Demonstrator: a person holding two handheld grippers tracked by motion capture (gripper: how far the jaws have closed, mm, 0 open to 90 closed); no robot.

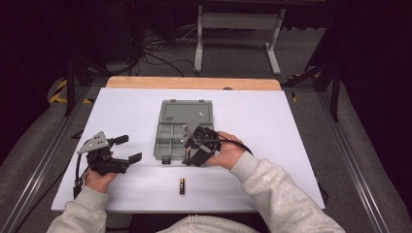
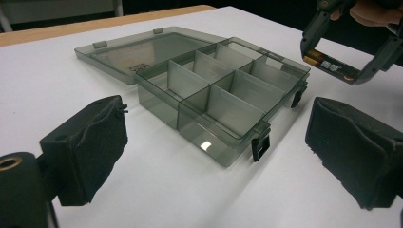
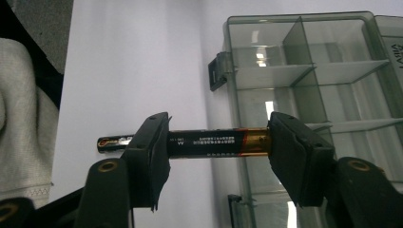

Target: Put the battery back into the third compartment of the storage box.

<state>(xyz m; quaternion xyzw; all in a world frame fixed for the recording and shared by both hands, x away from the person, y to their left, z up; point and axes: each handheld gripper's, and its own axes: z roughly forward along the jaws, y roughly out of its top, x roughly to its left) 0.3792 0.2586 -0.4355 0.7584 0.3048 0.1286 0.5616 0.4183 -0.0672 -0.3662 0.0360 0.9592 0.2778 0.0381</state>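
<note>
A translucent grey compartment box point(image 1: 171, 136) lies open mid-table, its lid point(image 1: 185, 111) flat behind it and its compartments point(image 2: 223, 90) empty. My right gripper point(image 1: 190, 156) hovers at the box's front right corner, shut end to end on a black and copper battery point(image 3: 214, 143). In the left gripper view the battery point(image 2: 330, 65) hangs level in the right gripper point(image 2: 332, 59). A second battery point(image 1: 182, 186) lies on the sheet near the front edge. My left gripper point(image 1: 128, 148) rests open to the left of the box, with nothing between its pads point(image 2: 90, 142).
A white sheet point(image 1: 272, 126) covers the table, with a wooden strip point(image 1: 194, 83) along the far edge. The box's black latches point(image 2: 260, 146) face the front. A grey sleeve point(image 3: 23, 118) lies near the right gripper. Bare sheet runs on both sides of the box.
</note>
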